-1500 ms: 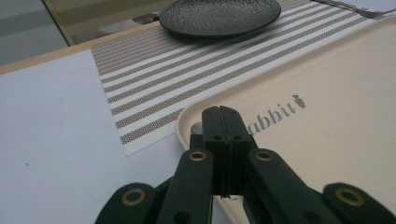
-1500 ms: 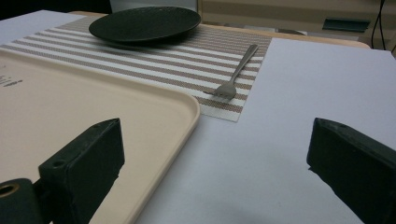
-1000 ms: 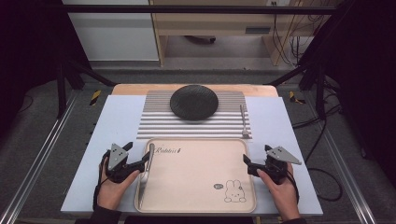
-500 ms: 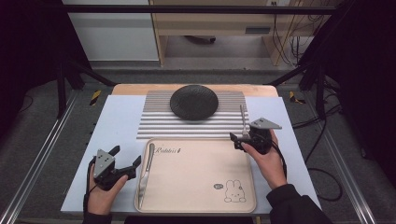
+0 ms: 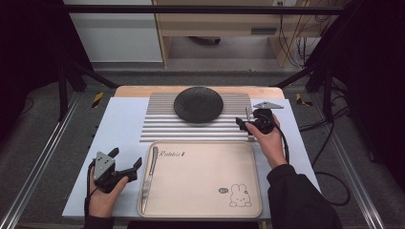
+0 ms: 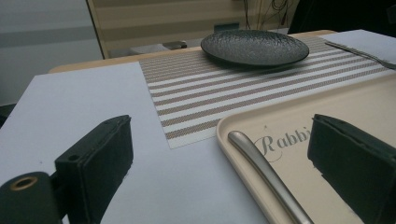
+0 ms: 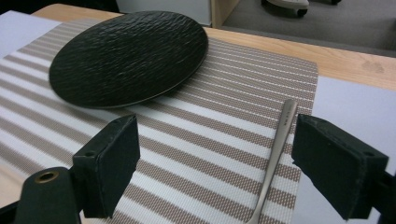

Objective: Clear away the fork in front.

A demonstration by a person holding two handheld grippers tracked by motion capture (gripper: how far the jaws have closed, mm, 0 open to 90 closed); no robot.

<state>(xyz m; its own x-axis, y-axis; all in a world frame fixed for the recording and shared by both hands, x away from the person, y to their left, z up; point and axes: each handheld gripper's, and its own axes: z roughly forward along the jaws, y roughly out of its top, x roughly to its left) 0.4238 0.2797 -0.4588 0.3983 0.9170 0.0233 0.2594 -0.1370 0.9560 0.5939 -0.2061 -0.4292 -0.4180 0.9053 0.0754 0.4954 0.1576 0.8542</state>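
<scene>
Right gripper (image 5: 249, 122) now at the fork (image 7: 276, 148), jaws spread, just narrowing; left gripper (image 5: 125, 161) jaws widened, empty.

free: blue mat (image 5: 122, 129) left of tray (image 5: 200, 210) | obstacle: plate (image 5: 198, 104) mid-placemat (image 5: 157, 129)

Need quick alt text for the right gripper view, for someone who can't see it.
The right gripper hangs open over a striped placemat, a metal utensil handle lying between its two black jaws, close to the right-hand one and untouched. Beyond sits a black textured plate on the mat.
</scene>
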